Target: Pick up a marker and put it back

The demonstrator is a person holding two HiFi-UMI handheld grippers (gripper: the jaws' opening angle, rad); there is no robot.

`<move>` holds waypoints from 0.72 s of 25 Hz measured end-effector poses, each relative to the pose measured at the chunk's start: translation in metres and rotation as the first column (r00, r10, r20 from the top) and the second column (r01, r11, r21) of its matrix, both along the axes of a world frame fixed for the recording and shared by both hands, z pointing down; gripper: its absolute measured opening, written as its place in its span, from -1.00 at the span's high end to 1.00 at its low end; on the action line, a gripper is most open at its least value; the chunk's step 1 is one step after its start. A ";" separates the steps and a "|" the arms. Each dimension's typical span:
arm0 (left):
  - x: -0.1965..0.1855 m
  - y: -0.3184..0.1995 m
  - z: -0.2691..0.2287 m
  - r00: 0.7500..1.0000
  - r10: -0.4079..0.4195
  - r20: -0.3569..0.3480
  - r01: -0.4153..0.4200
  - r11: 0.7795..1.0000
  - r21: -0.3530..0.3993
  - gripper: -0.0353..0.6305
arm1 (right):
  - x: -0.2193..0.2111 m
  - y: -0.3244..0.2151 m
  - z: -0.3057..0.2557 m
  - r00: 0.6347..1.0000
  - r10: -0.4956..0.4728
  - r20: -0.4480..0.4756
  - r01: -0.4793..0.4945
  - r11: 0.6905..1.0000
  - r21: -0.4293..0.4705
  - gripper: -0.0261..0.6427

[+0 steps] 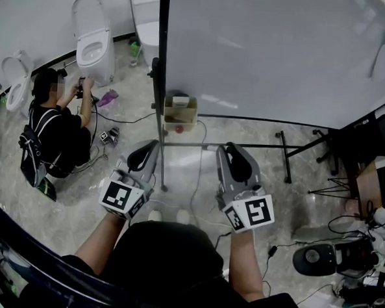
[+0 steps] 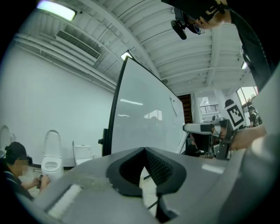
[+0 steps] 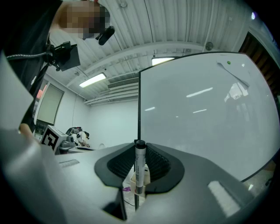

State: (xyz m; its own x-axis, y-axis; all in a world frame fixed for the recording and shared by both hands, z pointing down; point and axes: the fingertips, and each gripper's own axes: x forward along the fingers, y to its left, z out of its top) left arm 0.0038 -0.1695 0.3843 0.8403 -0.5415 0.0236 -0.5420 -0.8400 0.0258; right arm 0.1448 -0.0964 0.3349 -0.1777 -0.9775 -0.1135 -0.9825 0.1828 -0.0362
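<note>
bright ceiling strip lights (image 3: 92, 80), whiteboard (image 1: 276, 57) glare, strong fisheye edge distortion

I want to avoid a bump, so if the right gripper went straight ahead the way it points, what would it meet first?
Probably the whiteboard, near its left edge; the right gripper, shut on the marker, faces it. Depth is unclear.

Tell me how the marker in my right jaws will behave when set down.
The marker is a smooth round barrel, so it will likely roll if laid flat. It looks rigid and slim, probably light. Held upright in the right gripper by a narrow pinch, it may pivot or slip if bumped.
</note>
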 end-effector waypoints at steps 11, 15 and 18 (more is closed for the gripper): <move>-0.001 -0.004 -0.001 1.000 -0.013 -0.020 0.014 1.000 0.013 0.88 | 0.000 -0.009 0.004 1.000 -0.017 0.001 0.017 1.000 0.002 0.69; -0.001 -0.006 0.001 1.000 -0.026 -0.016 0.026 1.000 0.014 0.88 | 0.003 -0.013 0.006 1.000 -0.023 0.003 0.023 1.000 0.001 0.69; -0.002 -0.007 0.002 0.999 -0.033 -0.006 0.033 0.999 0.011 0.88 | 0.005 -0.018 0.008 1.000 -0.025 0.003 0.025 1.000 -0.001 0.69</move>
State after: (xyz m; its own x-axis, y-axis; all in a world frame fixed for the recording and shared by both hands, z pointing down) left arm 0.0017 -0.1765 0.3863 0.8219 -0.5695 0.0124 -0.5696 -0.8217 0.0197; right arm 0.1502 -0.1141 0.3427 -0.2017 -0.9729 -0.1132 -0.9775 0.2072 -0.0390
